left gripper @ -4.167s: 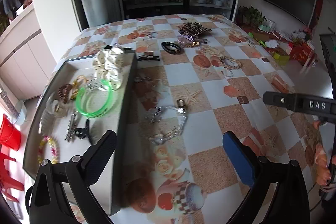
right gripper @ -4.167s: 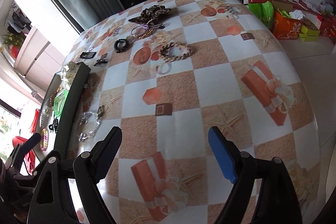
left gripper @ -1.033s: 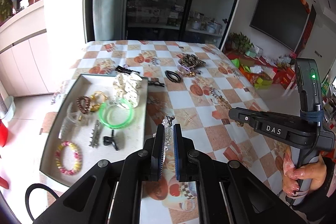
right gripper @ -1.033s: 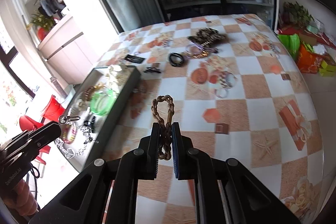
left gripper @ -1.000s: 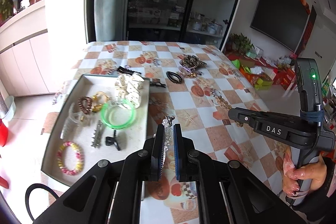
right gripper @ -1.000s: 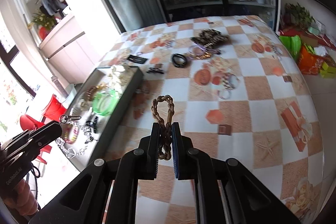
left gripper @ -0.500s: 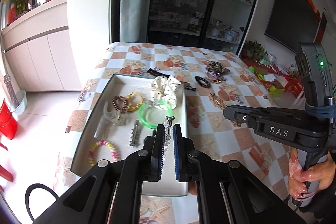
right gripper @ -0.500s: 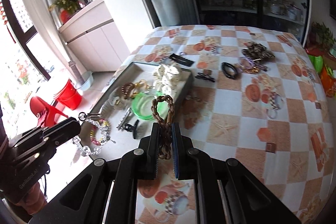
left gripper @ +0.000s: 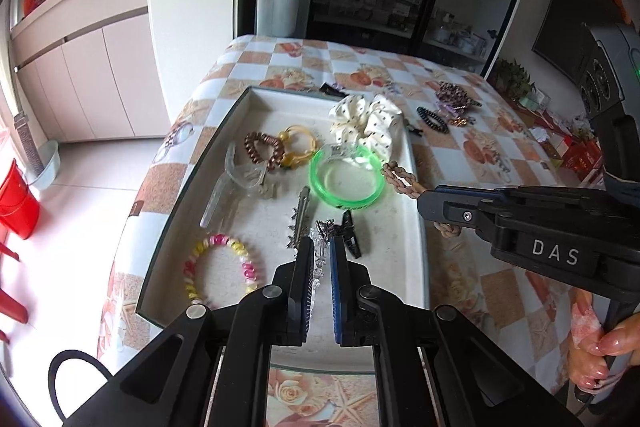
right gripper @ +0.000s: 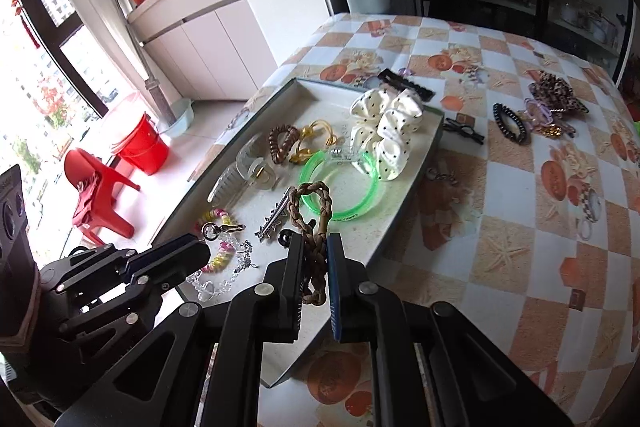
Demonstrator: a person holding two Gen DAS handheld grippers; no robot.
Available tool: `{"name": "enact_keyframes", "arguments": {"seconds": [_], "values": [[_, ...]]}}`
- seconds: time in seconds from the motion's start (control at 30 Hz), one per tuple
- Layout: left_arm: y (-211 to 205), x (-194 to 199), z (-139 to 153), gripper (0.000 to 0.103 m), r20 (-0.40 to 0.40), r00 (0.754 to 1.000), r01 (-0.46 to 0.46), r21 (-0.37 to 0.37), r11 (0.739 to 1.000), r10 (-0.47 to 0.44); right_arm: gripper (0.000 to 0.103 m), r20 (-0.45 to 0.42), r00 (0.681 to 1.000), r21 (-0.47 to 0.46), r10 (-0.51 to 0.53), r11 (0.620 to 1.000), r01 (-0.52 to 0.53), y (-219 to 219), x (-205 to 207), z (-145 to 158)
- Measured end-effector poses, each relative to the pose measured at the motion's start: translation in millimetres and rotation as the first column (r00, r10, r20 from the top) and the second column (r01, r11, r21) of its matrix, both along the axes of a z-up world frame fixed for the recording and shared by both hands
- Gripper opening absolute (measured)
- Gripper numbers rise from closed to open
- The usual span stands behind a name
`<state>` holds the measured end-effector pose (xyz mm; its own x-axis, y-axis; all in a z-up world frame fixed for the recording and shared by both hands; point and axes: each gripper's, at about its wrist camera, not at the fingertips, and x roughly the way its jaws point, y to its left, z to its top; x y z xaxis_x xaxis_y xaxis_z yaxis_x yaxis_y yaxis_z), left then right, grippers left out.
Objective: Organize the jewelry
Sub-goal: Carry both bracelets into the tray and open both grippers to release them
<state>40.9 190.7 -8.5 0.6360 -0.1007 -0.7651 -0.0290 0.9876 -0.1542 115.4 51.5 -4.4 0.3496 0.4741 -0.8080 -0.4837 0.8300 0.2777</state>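
Note:
My left gripper point(left gripper: 320, 247) is shut on a silver and clear chain point(left gripper: 322, 233), held over the near part of the white tray point(left gripper: 188, 183). The right wrist view shows that chain point(right gripper: 224, 267) dangling below the left gripper point(right gripper: 202, 251) above a pastel bead bracelet point(right gripper: 218, 219). My right gripper point(right gripper: 314, 243) is shut on a brown braided bracelet point(right gripper: 316, 201) whose loop sticks up past the fingertips. It hovers over the tray's right side, beside the green bangle point(right gripper: 340, 187). From the left wrist, the right gripper point(left gripper: 424, 201) and braided bracelet point(left gripper: 400, 179) hang just right of the bangle point(left gripper: 346, 181).
The tray also holds a white dotted scrunchie point(right gripper: 386, 125), brown and yellow spiral ties, a clear clip, a silver hair clip and a black claw clip. A black spiral tie point(right gripper: 510, 123), a leopard clip point(right gripper: 556, 91) and other pieces lie on the checked tablecloth. A red bucket point(right gripper: 142, 147) stands on the floor.
Both grippers, open over the table four seconds ago, now hold pieces. Over the last second both have swung left from the tablecloth to above the tray and dropped a little.

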Motion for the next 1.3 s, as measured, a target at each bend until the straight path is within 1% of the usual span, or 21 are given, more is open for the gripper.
{"name": "enact_keyframes", "arguments": {"seconds": [0.13, 0.33, 0.47, 0.7, 0.87, 0.93, 0.97, 1.0, 1.03, 1.07, 1.1, 1.3], "values": [[5, 3, -12, 0.01, -0.025, 1.0, -0.012, 0.006, 1.0, 0.013, 0.012, -0.042, 0.999, -0.018, 0.019, 1.0, -0.019, 9, 3, -15], [11, 5, -30, 0.01, -0.067, 0.997, -0.027, 0.01, 1.0, 0.028, 0.012, -0.09, 0.993, -0.044, 0.071, 0.996, -0.075, 23, -4, -33], [11, 5, -39, 0.01, -0.087, 0.996, -0.033, 0.021, 0.999, 0.035, 0.012, -0.126, 0.988, -0.057, 0.083, 0.994, -0.091, 31, -6, -46], [9, 6, -44, 0.011, -0.095, 0.994, -0.047, 0.042, 0.998, 0.05, 0.013, -0.188, 0.978, -0.074, 0.087, 0.992, -0.102, 38, -4, -65], [10, 6, -46, 0.011, -0.1, 0.993, -0.054, 0.045, 0.998, 0.058, 0.014, -0.191, 0.978, -0.084, 0.087, 0.991, -0.105, 43, -3, -68], [10, 6, -45, 0.011, -0.098, 0.993, -0.055, 0.048, 0.997, 0.059, 0.017, -0.193, 0.977, -0.082, 0.092, 0.991, -0.11, 45, -4, -67], [10, 6, -45, 0.011, -0.096, 0.993, -0.058, 0.052, 0.997, 0.063, 0.024, -0.191, 0.977, -0.079, 0.094, 0.991, -0.111, 44, -4, -66], [10, 5, -44, 0.011, -0.092, 0.993, -0.065, 0.057, 0.996, 0.07, 0.034, -0.184, 0.978, -0.076, 0.095, 0.991, -0.11, 44, -5, -64], [11, 4, -43, 0.011, -0.089, 0.993, -0.071, 0.059, 0.996, 0.076, 0.037, -0.174, 0.981, -0.083, 0.087, 0.991, -0.103, 44, -5, -61], [12, 3, -42, 0.011, -0.088, 0.993, -0.074, 0.054, 0.996, 0.078, 0.044, -0.166, 0.983, -0.084, 0.08, 0.992, -0.095, 43, -6, -59], [13, 3, -42, 0.011, -0.088, 0.993, -0.077, 0.051, 0.996, 0.081, 0.047, -0.163, 0.983, -0.071, 0.078, 0.993, -0.091, 42, -6, -55], [11, 0, -37, 0.011, -0.082, 0.992, -0.093, 0.068, 0.993, 0.098, 0.053, -0.118, 0.992, -0.067, 0.048, 0.996, -0.057, 29, -9, -39]]}}
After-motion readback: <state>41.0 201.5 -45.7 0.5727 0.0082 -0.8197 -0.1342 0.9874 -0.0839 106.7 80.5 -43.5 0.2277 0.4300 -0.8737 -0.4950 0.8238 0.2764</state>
